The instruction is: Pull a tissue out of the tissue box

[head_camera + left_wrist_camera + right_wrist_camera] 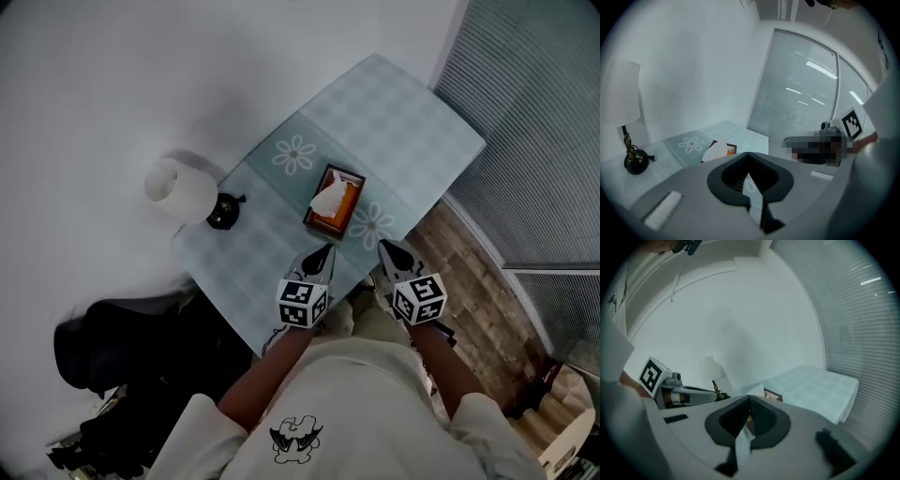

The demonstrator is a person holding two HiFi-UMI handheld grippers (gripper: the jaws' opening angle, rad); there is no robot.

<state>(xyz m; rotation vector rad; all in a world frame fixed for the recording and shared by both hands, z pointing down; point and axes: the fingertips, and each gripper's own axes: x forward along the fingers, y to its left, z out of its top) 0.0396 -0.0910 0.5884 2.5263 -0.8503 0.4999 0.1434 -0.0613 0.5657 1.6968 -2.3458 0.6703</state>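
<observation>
Found the tissue box [343, 208] near the middle of the head view, on a surface [412, 122] covered in pale checked cloth with a flower print [293, 155] just up and left of the box. Noted a white tissue [327, 199] sticking up from the top of the box, untouched. Saw the left gripper [327, 249] just below the box and clear of it, fingers pressed together with nothing between them. Saw the right gripper [384, 246] to its right, near the lower right corner of the box, likewise closed and holding nothing. Made out both pointing up the frame toward the box, each with its marker cube at the back, left cube [302, 302] and right cube [419, 298], and bare forearms running down to a pale shirt [356, 403] at the bottom edge. Spotted a white-shaded lamp [183, 192] on a dark base at the left edge of the surface, well apart from the box. Noted a wooden floor [478, 300] at the right and ribbed blinds [534, 122] in the upper right corner.
</observation>
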